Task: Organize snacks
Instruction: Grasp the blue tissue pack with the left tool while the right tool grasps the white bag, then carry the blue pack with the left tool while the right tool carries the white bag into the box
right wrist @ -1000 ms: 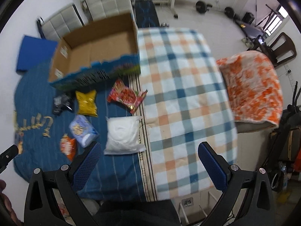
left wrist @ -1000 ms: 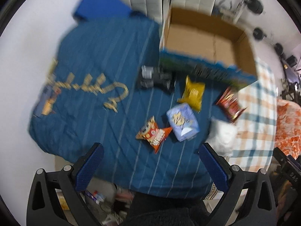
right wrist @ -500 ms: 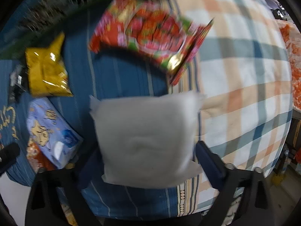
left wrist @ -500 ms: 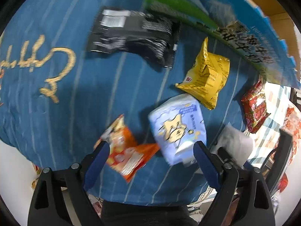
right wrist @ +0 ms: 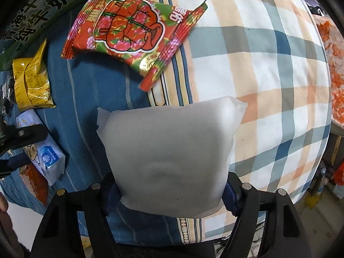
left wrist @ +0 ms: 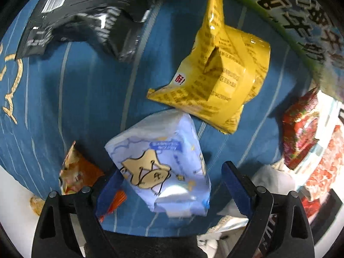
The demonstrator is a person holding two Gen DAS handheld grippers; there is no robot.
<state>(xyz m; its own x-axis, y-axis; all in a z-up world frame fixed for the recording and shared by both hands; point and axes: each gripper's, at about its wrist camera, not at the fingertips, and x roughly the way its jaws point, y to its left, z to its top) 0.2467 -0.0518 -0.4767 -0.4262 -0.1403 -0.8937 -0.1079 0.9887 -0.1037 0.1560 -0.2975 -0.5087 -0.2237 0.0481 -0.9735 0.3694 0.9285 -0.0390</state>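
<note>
On the blue striped cloth (left wrist: 90,99), five snack packets and one white pouch lie in a loose cluster; the pale blue packet (left wrist: 163,172) with a cartoon figure serves as the reference point.

Left gripper (left wrist: 172,185): jaws wide apart, one blue pad on each side of the pale blue packet. Left pad sits at or against the packet's left edge; a visible gap remains between the packet and the right pad. Nothing is clamped.

Relative to the pale blue packet, left wrist view:
- Yellow packet (left wrist: 217,68): just beyond it, far side, its lower edge touching or slightly overlapping the blue packet's top corner; back seam upward.
- Black packet (left wrist: 86,15): farther off, beyond and to the left, apart from the yellow one.
- Orange packet (left wrist: 75,172): directly left, partly hidden behind the left finger.
- Red floral packet (left wrist: 301,129): well to the right, on the seam where the blue cloth meets the plaid cloth (right wrist: 268,75).
- Printed side of the cardboard box (left wrist: 301,21): beyond the yellow packet, far right.

Right gripper (right wrist: 169,189): jaws spread about as wide as the white pouch (right wrist: 167,146), one finger at each lower corner. The pouch hides the pads, so cannot tell whether they press it. The pouch lies to the right of the pale blue packet, across the cloth seam, with the red floral packet just beyond it, not touching.
</note>
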